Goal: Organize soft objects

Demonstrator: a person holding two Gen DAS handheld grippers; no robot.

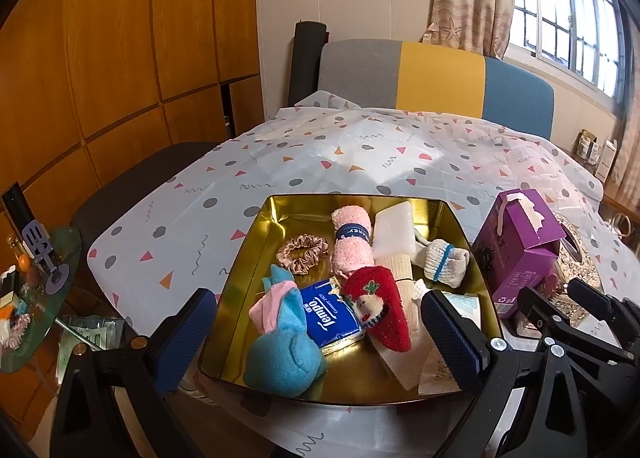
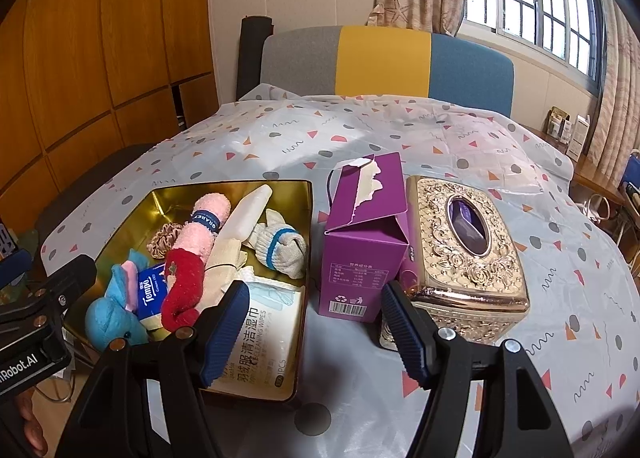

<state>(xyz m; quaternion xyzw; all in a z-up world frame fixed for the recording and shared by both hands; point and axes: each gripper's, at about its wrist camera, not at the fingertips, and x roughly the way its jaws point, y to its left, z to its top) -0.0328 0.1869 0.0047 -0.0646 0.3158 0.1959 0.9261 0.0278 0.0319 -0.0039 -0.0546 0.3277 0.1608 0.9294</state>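
Note:
A gold tin tray (image 1: 256, 242) (image 2: 120, 218) on the table holds soft things: a blue plush toy (image 1: 280, 358) (image 2: 108, 318), a red sock (image 1: 380, 310) (image 2: 182, 290), a pink rolled towel (image 1: 350, 242) (image 2: 204, 226), a scrunchie (image 1: 302, 252), a Tempo tissue pack (image 1: 330, 312) (image 2: 152, 290), a white glove bundle (image 1: 442, 260) (image 2: 282, 248) and a wet-wipes pack (image 2: 264, 334). My left gripper (image 1: 320, 334) is open and empty above the tray's near side. My right gripper (image 2: 312, 330) is open and empty, just right of the tray, in front of the purple carton (image 2: 360, 250).
A purple carton (image 1: 520, 250) stands right of the tray, with an ornate gold tissue box (image 2: 464, 250) beside it. A patterned white cloth (image 2: 400, 130) covers the table. A tricolour chair (image 1: 432, 78) stands behind. A cluttered glass side table (image 1: 36, 290) is at the left.

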